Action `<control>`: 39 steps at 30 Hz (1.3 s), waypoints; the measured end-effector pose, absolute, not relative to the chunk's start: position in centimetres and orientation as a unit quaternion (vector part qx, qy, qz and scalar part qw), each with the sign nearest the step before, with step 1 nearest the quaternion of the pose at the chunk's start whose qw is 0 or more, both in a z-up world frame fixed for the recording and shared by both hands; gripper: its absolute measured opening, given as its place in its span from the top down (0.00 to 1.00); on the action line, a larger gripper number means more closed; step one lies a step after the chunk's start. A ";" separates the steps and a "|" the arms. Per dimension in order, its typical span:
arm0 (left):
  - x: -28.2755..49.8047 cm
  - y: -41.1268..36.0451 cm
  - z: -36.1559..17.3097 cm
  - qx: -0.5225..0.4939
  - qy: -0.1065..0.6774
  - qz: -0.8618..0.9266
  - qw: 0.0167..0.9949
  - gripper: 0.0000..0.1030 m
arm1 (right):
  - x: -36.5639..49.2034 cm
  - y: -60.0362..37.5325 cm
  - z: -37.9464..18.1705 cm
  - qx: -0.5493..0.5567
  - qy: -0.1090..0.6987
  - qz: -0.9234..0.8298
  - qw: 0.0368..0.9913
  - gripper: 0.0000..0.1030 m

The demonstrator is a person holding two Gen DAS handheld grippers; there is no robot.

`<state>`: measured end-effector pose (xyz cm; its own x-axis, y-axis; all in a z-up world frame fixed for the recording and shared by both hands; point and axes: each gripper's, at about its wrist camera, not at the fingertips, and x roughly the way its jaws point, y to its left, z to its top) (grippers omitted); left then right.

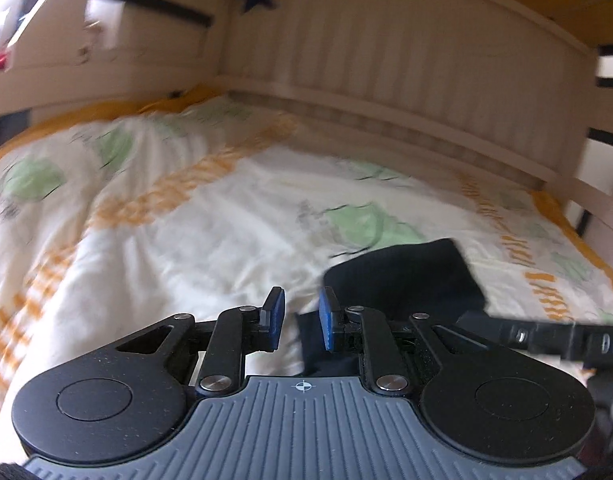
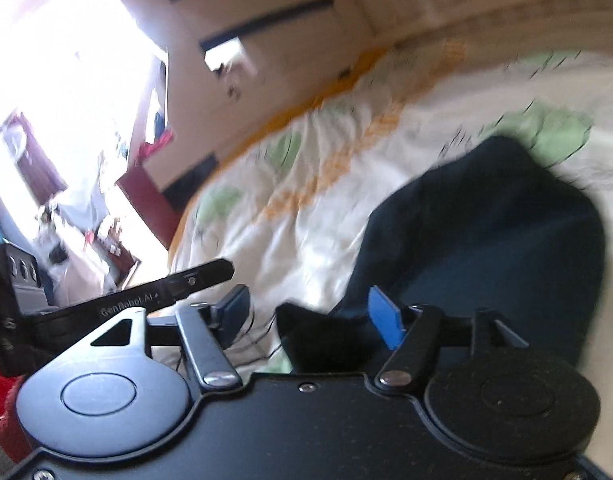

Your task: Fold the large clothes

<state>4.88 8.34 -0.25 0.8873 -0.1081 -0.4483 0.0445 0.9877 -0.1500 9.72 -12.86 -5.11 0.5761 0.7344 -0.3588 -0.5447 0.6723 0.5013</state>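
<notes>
A dark navy garment (image 1: 406, 276) lies folded on the bed's patterned cover, to the right of my left gripper (image 1: 300, 320). The left gripper is open with a narrow gap, and a dark edge of the cloth sits just below and right of the gap. In the right wrist view the garment (image 2: 486, 232) spreads ahead and to the right. My right gripper (image 2: 310, 318) is wide open over its near edge, and a peak of dark cloth rises between the fingers. The view is blurred by motion.
The bed cover (image 1: 186, 220) is white with green and orange print. A cream wooden headboard (image 1: 386, 52) with a dark star runs along the back. The right gripper's arm (image 1: 546, 338) crosses the left view's right edge. A bright window (image 2: 66, 60) and room clutter are at left.
</notes>
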 end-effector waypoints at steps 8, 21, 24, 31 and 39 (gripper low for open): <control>6.5 1.8 -2.1 -0.009 0.253 -0.141 0.957 0.81 | 10.0 -19.6 -4.6 0.182 0.242 0.249 0.920 0.36; 9.1 2.5 -7.1 0.012 0.333 -0.090 0.938 0.66 | 7.5 -14.8 -9.4 0.039 0.310 0.274 0.910 0.88; 10.0 3.4 -9.2 0.012 0.364 -0.071 0.929 0.64 | 7.5 -15.1 -9.4 0.030 0.310 0.284 0.907 0.88; 9.3 4.0 -9.1 0.002 0.357 -0.073 0.931 0.64 | 10.8 -14.0 -6.1 0.026 0.267 0.283 0.921 0.82; 9.5 3.9 -9.2 0.003 0.353 -0.077 0.932 0.64 | 22.2 -10.6 -7.9 0.026 0.324 0.216 0.921 0.66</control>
